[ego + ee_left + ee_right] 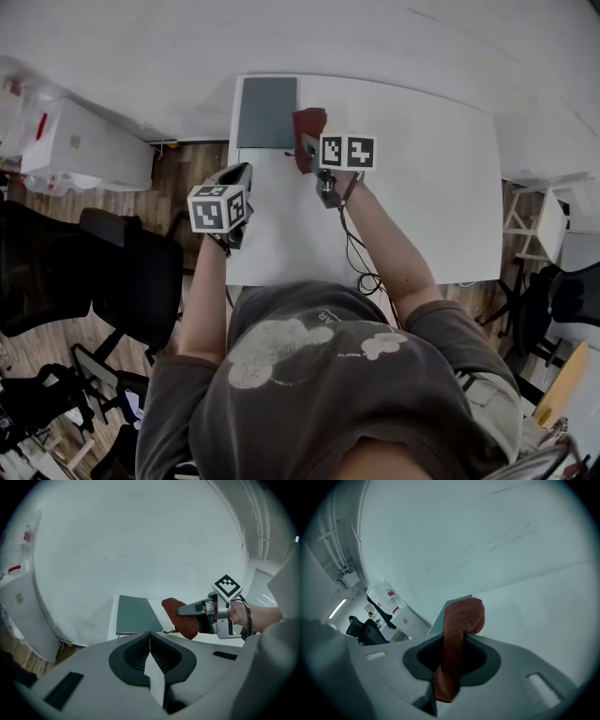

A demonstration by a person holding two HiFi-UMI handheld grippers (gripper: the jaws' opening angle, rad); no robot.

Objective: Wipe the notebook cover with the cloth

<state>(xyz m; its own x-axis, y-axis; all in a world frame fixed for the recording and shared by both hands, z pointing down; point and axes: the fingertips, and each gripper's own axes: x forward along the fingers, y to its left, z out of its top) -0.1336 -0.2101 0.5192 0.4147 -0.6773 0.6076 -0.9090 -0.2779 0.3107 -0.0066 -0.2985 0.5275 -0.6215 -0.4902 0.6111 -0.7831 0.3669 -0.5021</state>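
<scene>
A white table [422, 187] stands in front of the person. The notebook [267, 112] lies flat, closed, at the table's far left corner. Its long axis runs straight away from the person, with one short edge at the far edge of the table and the other facing the person. Its dark grey-green cover faces up.

The right gripper [308, 146] reaches forward over the table, just right of the notebook's near end. Its jaws are clamped on the red cloth [309, 127]. In the right gripper view the cloth runs as a thick band between the jaws and bunches into a rounded fold beyond the tips, with a corner of the notebook showing behind it. From the left gripper view the cloth hangs beside the notebook's right long edge; I cannot tell whether it touches the cover or the table.

The left gripper [238, 176] is held at the table's left edge, nearer the person than the notebook, pointing toward it. Its jaws are pressed together with nothing between them.
</scene>
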